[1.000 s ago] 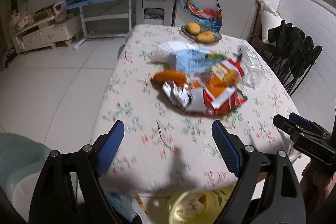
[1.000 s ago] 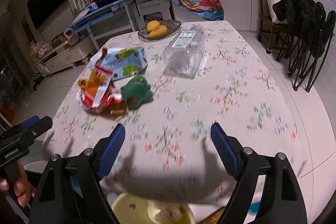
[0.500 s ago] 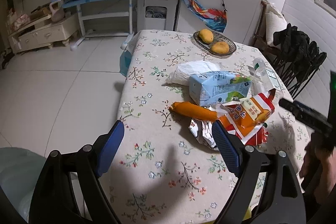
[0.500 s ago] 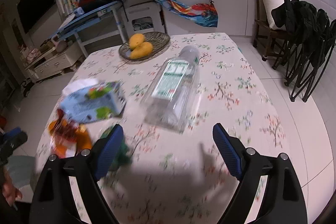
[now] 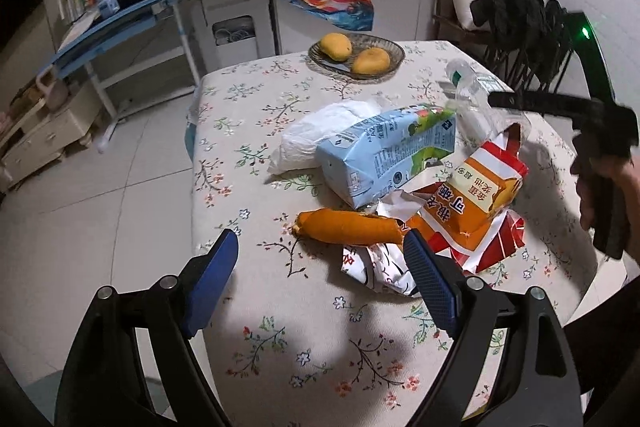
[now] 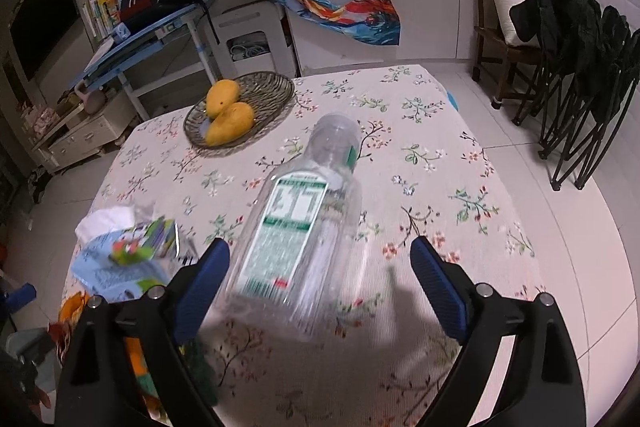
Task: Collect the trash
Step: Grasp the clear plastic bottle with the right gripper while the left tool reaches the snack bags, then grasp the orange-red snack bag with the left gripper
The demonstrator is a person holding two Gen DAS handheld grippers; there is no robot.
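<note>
Step in hand looked like the approach: both tools lined up over the trash, nothing picked up yet. The left tool (image 5: 320,267) stood wide & empty, just short of the orange wrapper roll (image 5: 348,229), w/ the crumpled foil wrapper (image 5: 380,263) beside its right pad. The right tool (image 6: 320,267) had just been opening its jaws wider; the clear plastic bottle (image 6: 298,227) lay on its side between the pads, neck pointing away, but the pads didn't press on it.

Rest of the trash sat in one heap on the bench (image 5: 248,155): blue milk carton (image 5: 384,155) lying over a white plastic bag (image 5: 316,135), orange snack bag (image 5: 476,203) against the carton's near side.

Next move, as I judged it: right tool to drop over the bottle body & close across its width; thin plastic, prob. would squash or slip if gripped off-centre. Left tool needed to come fwd a bit & close on the roll.

Bench had a floral cloth. At the far end a wire dish (image 6: 276,83) held two mangoes (image 6: 230,123), not trash. Room: tiled floor, blue desk (image 5: 120,19) w/ a backpack, white cabinets, dark folding chairs (image 6: 580,75) at right.
</note>
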